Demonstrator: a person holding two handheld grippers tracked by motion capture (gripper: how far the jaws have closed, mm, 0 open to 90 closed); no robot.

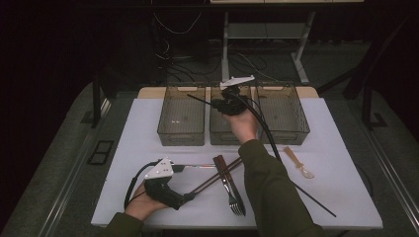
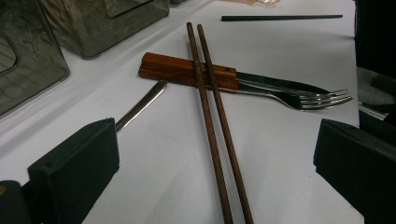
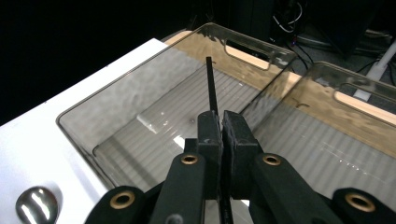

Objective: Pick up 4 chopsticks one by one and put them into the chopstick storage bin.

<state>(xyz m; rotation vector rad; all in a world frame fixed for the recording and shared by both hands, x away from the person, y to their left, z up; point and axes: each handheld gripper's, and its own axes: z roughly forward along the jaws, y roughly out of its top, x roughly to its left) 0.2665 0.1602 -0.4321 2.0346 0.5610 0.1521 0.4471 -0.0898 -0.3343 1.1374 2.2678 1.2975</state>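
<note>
Nearest, toward the near-left corner of the worktop: left gripper, fingers spread wide and empty, aimed at a pair of brown chopsticks. Crossed over the wooden handles of a knife and a fork, and touching them. Risk here: closing on just one stick and leaving or flicking its twin, or dragging the pair sideways so the knife and fork skid. Also a metal handle just beside the left finger, likely to be nudged on approach.

Farther, toward the near-right corner: a second black chopstick lying loose, near a pale spoon. Easy to brush with a sleeve and roll off the near edge.

Farthest, by the far edge: right gripper, fingers pressed together on a black chopstick, held above the bins. Seen from above, hand over the middle bin, tip reaching over the left bin. Main hazards: letting go while straddling the shared walls, so the stick bridges two bins or lands in the wrong one; releasing with the stick level and high, so one end bounces out onto the worktop. Thin, smooth stick too, pinched near one end, so prone to swivelling in the grip.
</note>
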